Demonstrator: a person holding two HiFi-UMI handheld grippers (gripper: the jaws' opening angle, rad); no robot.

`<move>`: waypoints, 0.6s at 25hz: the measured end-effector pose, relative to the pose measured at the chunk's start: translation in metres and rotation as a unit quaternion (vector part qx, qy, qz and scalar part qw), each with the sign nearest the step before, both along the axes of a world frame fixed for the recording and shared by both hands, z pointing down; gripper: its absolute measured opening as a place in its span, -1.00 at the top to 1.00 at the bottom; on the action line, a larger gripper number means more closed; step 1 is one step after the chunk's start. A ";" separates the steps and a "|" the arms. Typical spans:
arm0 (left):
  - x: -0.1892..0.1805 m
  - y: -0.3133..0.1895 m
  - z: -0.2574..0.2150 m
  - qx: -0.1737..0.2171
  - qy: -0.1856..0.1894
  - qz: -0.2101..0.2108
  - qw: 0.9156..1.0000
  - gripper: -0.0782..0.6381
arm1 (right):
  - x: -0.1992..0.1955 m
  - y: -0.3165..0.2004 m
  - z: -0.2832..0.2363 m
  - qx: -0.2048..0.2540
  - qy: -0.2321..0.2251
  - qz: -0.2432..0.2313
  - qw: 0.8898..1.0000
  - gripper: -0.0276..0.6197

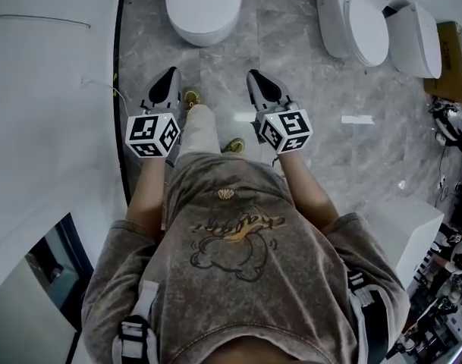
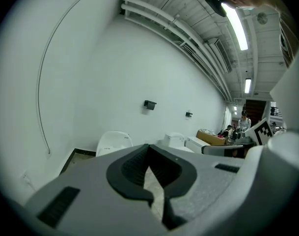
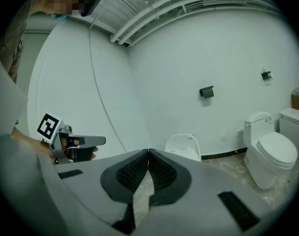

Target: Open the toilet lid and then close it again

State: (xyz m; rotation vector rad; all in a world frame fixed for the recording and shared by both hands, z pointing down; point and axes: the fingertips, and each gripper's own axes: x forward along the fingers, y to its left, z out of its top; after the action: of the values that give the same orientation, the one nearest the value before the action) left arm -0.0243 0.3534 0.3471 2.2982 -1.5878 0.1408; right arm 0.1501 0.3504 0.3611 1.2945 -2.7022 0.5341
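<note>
- The left gripper is held out at about 11 o'clock from the person's body. Its jaws are pressed together with nothing between them, and only floor shows past their tips.
- The toilet stands at 12 o'clock, at the far end of the floor and well apart from both grippers. No jaw touches it.
- Its lid shows as a plain white rounded shape. It looks down in the head view, but the gripper views make it look like an upright arch, so I cannot tell for sure.
- The right gripper is held out at about 1 o'clock, level with the left one. Its jaws are also closed tight and hold nothing.
- Two more toilets stand at about 2 o'clock, along the right-hand side, with a box beyond them. I judge the toilet at 12 o'clock to be the task's one, as the person faces it.
- Progress, as a judgement: the person stands back with both grippers idle, so this is either before the opening or after the closing. The pictures do not settle which.
- If it is the start, everything is left to do: step up to the toilet, get a jaw under the lid's front edge, lift it upright, then lower it again.
</note>
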 end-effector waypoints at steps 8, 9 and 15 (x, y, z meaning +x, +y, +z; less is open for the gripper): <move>-0.006 -0.103 0.037 -0.003 0.004 0.031 0.999 0.76 | -0.018 -0.095 0.033 0.001 -0.010 0.032 0.999 0.83; -0.008 -0.116 0.041 -0.005 0.004 0.035 0.999 0.76 | -0.021 -0.108 0.038 -0.002 -0.010 0.034 0.999 0.83; -0.030 -0.175 0.089 -0.015 0.004 0.043 0.999 0.76 | -0.047 -0.174 0.089 -0.010 -0.004 0.044 0.999 0.83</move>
State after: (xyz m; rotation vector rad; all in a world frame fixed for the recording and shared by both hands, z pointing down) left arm -0.0539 0.1785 0.4357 2.3413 -1.4736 0.1763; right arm 0.1029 0.1762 0.4502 1.4134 -2.6505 0.5746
